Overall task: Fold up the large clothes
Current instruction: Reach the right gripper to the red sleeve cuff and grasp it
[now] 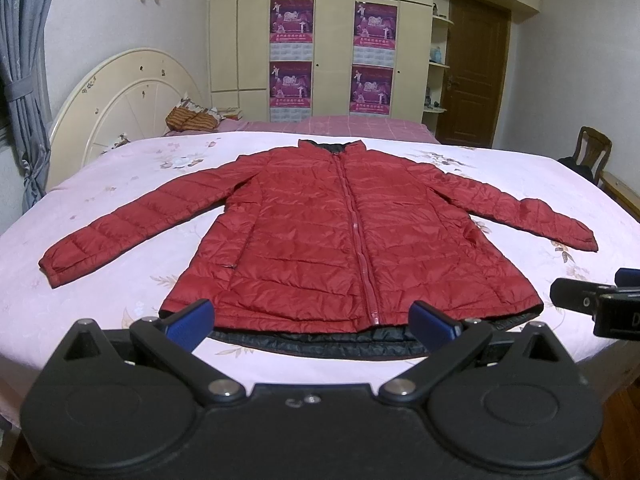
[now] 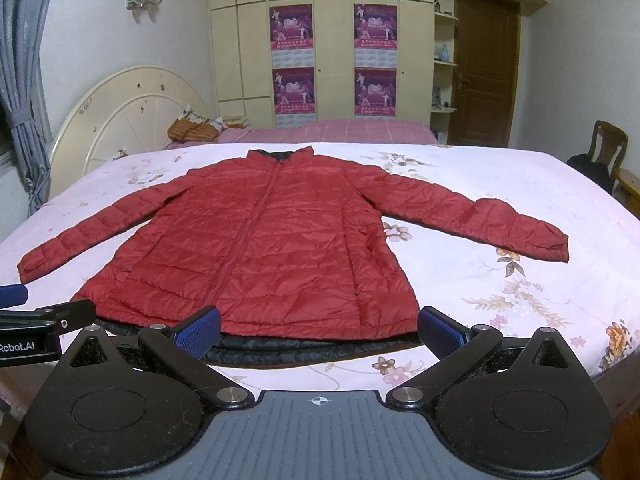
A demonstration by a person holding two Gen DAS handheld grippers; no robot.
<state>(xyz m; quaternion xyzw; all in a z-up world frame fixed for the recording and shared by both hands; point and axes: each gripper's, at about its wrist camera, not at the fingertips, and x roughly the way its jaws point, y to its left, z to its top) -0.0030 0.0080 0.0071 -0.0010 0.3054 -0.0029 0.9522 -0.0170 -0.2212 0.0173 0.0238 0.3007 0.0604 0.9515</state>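
A red quilted jacket (image 1: 320,232) lies flat and zipped on the bed, collar far, both sleeves spread out; its dark lining shows along the near hem. In the right wrist view the same jacket (image 2: 260,248) fills the middle. My left gripper (image 1: 312,324) hovers open just short of the hem, near the zip's bottom end. My right gripper (image 2: 318,330) is open too, in front of the hem's right half. Each gripper appears at the edge of the other's view: the right gripper (image 1: 592,300), the left gripper (image 2: 40,320). Nothing is held.
The bed (image 1: 120,312) has a pink floral sheet. A cream headboard (image 1: 120,100) and pillows stand at far left, wardrobes with posters (image 1: 332,56) behind, a brown door (image 1: 476,76) and a wooden chair (image 1: 592,152) at right. Grey curtains (image 1: 20,60) hang at left.
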